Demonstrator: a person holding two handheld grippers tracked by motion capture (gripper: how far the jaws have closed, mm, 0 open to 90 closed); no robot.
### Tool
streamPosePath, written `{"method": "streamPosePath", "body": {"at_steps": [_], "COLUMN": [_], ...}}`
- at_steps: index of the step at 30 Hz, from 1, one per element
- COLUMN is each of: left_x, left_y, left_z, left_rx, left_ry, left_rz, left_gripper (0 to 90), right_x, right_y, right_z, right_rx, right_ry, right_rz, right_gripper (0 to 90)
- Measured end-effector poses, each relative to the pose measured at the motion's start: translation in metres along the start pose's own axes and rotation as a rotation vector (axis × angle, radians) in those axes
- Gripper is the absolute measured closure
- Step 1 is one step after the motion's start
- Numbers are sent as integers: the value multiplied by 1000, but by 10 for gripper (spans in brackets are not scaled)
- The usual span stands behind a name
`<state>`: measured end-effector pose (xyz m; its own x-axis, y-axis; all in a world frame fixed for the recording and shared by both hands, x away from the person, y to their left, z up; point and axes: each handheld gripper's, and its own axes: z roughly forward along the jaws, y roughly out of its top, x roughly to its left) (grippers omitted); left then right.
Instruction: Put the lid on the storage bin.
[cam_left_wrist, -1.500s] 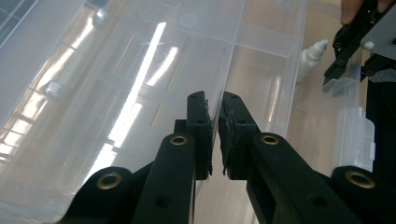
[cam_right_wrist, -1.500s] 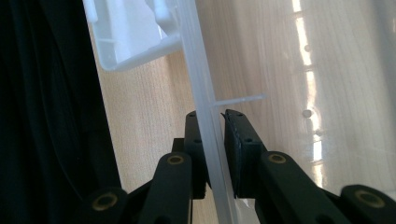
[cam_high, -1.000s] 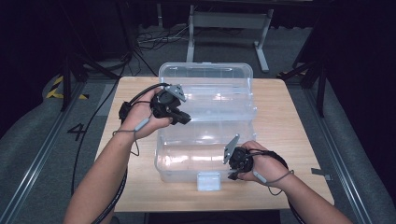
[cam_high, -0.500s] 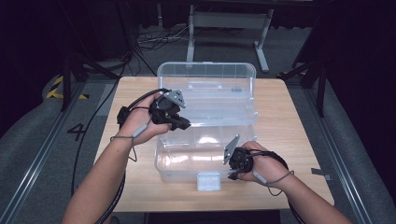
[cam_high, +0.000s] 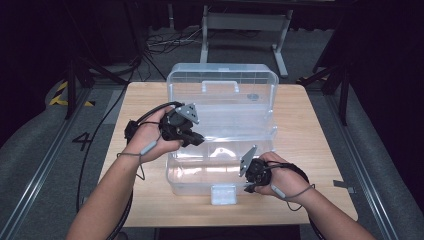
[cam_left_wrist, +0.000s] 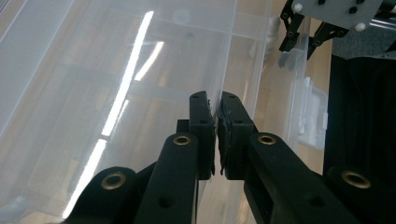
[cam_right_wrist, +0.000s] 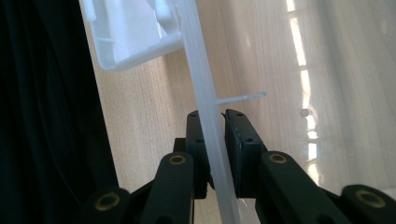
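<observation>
A clear plastic storage box (cam_high: 220, 150) with its hinged lid (cam_high: 222, 87) raised was seen in the middle of the wooden counter (cam_high: 320, 125). The left tongs (cam_high: 192, 139) were pinched on a thin inner wall, the right tongs (cam_high: 248, 176) on the front rim. The box was judged light, stiff, slippery and crackable, best held by its rims.

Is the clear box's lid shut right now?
No: in the high view the lid stands raised behind the clear box, whose inside is open to the camera.
</observation>
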<state>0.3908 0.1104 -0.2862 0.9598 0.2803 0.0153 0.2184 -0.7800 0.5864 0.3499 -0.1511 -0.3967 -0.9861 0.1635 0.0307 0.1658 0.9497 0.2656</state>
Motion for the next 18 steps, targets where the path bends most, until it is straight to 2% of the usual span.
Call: {"method": "streamPosePath", "body": {"at_steps": [10, 18], "left_x": [-9, -13], "left_y": [-7, -10], "left_z": [2, 3], "left_rx": [-12, -3], "left_ry": [-5, -17], "left_rz": [-12, -9], "left_gripper": [851, 852], "right_x": [2, 3], "right_y": [0, 0], "right_z": [0, 0], "right_rx": [7, 1], "right_ry": [-14, -27], "right_rz": [3, 4], "right_gripper": [809, 808]}}
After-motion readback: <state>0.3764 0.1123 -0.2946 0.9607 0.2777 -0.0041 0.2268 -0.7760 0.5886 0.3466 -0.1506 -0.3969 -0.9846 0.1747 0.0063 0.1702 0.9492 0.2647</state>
